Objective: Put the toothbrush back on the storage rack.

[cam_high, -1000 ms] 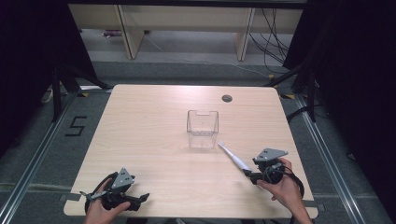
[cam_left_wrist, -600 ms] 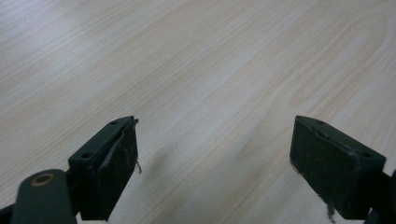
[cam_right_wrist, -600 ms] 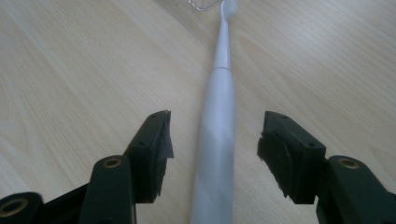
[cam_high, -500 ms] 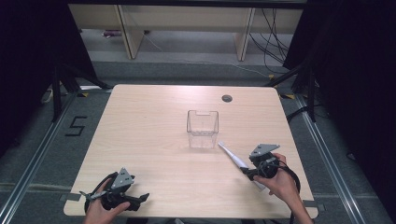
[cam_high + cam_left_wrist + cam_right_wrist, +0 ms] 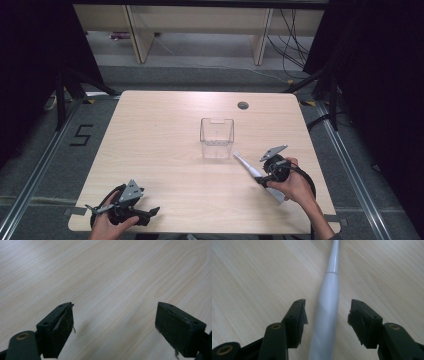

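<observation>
Nearby, clear box (image 5: 217,137) (table (image 5: 165,130) centre)

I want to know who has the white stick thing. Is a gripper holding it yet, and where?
Not yet. The right gripper has been closing around the white stick's thick end, but its fingers aren't touching it. The left gripper is open over bare table.

A light wooden table (image 5: 165,150) takes up the middle of the high view. A clear, empty plastic box (image 5: 217,138) stands upright near the centre of the frame, open at the top. A round dark grommet hole (image 5: 243,105) sits above and right of the box, close to the table's far edge. On the grey floor at the left of the frame a black numeral 5 (image 5: 81,135) is marked. Pale shelving (image 5: 195,22) runs across the top, with loose cables (image 5: 292,40) at the upper right.
</observation>
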Tool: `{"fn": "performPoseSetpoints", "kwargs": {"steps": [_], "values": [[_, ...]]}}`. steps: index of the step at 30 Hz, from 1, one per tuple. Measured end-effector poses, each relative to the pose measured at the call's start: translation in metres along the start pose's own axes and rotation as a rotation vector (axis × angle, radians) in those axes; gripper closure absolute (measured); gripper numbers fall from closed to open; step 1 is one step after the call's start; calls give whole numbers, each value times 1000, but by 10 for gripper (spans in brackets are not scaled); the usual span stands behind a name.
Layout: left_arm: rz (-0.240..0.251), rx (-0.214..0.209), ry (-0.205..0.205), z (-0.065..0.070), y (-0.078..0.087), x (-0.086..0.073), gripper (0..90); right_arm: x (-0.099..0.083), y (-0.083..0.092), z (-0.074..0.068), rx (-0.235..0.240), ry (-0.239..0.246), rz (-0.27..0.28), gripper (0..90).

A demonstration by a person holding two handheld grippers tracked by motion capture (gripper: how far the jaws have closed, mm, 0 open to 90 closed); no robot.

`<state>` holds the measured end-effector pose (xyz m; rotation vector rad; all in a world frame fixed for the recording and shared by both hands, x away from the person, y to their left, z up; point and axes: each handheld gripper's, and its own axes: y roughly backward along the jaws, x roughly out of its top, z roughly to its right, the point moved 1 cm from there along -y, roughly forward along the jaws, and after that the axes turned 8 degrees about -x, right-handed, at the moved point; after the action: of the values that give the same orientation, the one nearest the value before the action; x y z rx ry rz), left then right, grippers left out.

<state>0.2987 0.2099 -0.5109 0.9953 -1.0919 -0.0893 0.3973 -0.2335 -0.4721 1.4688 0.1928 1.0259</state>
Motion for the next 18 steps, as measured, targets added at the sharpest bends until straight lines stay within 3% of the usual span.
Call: {"fn": "performPoseSetpoints", "kwargs": {"steps": [4,6,7,8,13,18], "values": [[5,0,-1,0,0,1,149,7,-2,-2,11,37,-40,491],[9,-1,4,1,0,1,149,10,-4,-2,17,34,-61,497],[13,-5,10,2,0,0,149,11,-4,-4,20,11,-85,500],[13,-2,7,0,0,1,149,12,-6,-1,19,35,-79,507],[5,-3,6,1,-1,0,148,15,-11,1,32,57,-99,528],[5,-4,7,1,0,0,149,15,-17,1,42,46,-148,531]]}}
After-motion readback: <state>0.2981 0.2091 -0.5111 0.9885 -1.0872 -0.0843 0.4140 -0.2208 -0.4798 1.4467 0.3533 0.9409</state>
